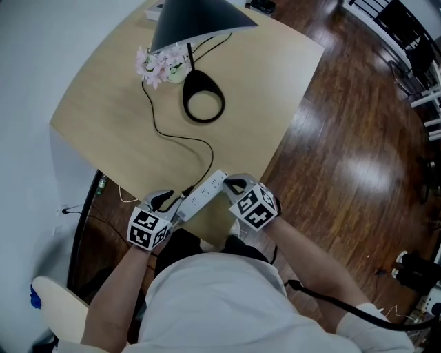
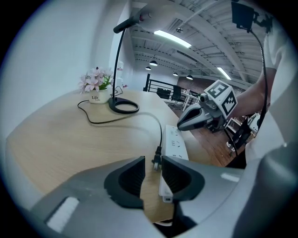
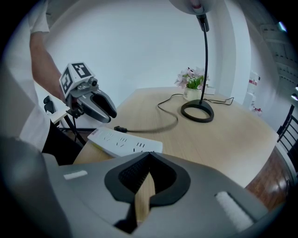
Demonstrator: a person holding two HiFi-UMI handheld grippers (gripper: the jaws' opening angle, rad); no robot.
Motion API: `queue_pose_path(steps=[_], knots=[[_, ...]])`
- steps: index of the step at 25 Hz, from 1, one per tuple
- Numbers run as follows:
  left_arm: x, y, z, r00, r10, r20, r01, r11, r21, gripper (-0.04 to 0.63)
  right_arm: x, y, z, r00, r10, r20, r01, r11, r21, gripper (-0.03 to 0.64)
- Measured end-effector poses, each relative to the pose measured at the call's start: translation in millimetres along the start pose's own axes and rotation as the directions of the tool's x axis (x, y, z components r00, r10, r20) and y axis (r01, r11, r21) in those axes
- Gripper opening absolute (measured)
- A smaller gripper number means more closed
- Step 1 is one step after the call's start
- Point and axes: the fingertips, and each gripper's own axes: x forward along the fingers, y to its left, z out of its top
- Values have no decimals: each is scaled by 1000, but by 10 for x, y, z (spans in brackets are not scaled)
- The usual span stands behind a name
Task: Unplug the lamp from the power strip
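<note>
The white power strip (image 1: 203, 193) lies at the near edge of the wooden table (image 1: 103, 110). The lamp's black plug (image 2: 157, 158) is out of the strip and lies beside it with its prongs showing. It sits between the pads of my left gripper (image 2: 153, 168), which do not press on it, so the gripper is open. The cord (image 1: 162, 131) runs back to the lamp's ring base (image 1: 200, 76) under the black shade (image 1: 196, 21). My right gripper (image 3: 149, 158) is shut with nothing in it, at the strip's (image 3: 122, 142) right end.
A small pot of pink flowers (image 1: 162, 65) stands beside the lamp base at the back of the table. Dark wood floor (image 1: 344, 138) lies to the right, past the table's edge. A pale chair (image 1: 58, 303) is at the lower left.
</note>
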Motion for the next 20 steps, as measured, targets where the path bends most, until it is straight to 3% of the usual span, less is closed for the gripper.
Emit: queue_pose_path(steps=[10,14,20], knots=[[-440,-249,-37,992,104,64,-101,994,-50,115,-260,127,73,996,38,86,-38,999,-6,8],[-724,-571,-113,983,149,104,-141,987,-81,109,-498,347,35,989,88,123,-85,996,-33,8],[-964,-1132,-466,978,147,147,-128,983,-131,98,-712,753,-127,978,159,135,-149,985,-85,8]])
